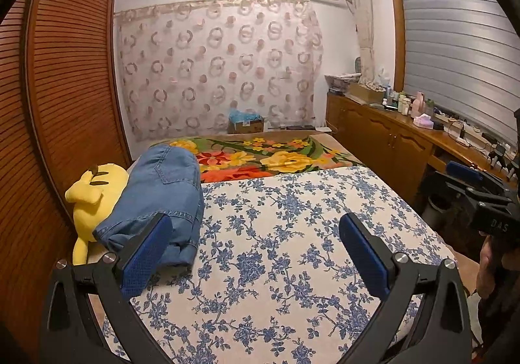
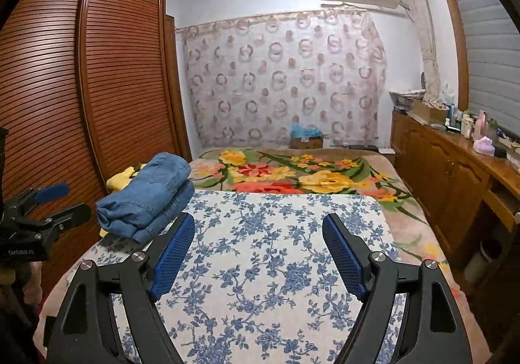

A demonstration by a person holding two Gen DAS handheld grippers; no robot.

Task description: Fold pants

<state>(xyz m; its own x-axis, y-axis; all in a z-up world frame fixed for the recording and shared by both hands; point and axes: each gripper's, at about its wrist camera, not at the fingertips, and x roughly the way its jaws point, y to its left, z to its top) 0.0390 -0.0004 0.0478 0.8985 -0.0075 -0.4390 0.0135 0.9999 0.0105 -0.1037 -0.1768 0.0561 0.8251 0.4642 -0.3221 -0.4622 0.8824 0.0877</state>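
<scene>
Left wrist view shows us the left gripper (image 1: 256, 234) spread wide over the blue-flowered sheet (image 1: 292, 234) on the bed, gripping nothing. We see the folded jeans (image 1: 159, 195) stacked at the sheet's left edge, leaning against a yellow plush toy (image 1: 94, 191). From the right wrist view, our right gripper (image 2: 258, 234) is equally wide and empty above the sheet, with the jeans just beyond its left finger (image 2: 174, 253).

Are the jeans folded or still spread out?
Folded: the jeans sit as a compact layered stack at the bed's left edge, against the yellow plush toy.
</scene>
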